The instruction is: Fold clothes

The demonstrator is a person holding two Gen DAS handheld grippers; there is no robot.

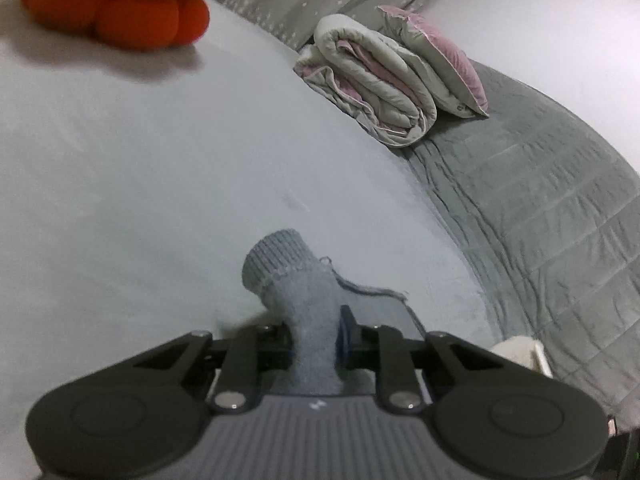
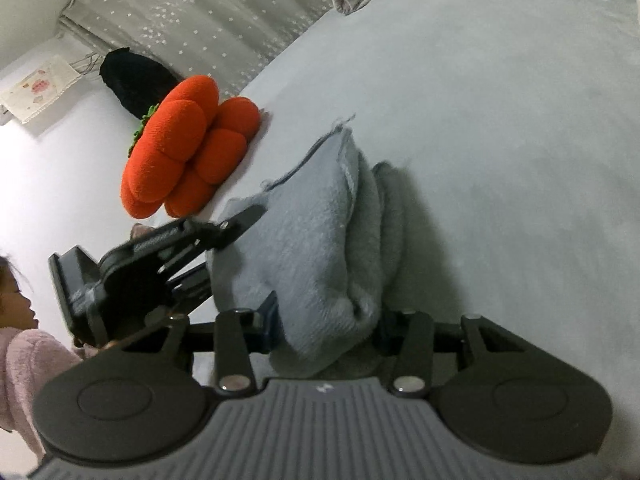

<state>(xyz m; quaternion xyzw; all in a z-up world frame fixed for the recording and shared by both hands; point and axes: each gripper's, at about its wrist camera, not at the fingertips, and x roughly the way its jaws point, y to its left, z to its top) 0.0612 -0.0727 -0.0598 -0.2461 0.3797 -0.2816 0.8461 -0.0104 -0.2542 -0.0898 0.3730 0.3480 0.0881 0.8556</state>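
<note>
Grey-blue knitted garment lies bunched on the pale bed, pinched at both ends: left gripper jaws narrow on its ribbed cuff, right gripper jaws clamping the thicker folded bundle.

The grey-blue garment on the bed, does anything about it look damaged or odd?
Yes. The grey-blue garment, pinched in both the left gripper and the right gripper, has a frayed edge: loose threads stick out at its top corner in the right wrist view, and the seam by the ribbed cuff looks ragged.
</note>
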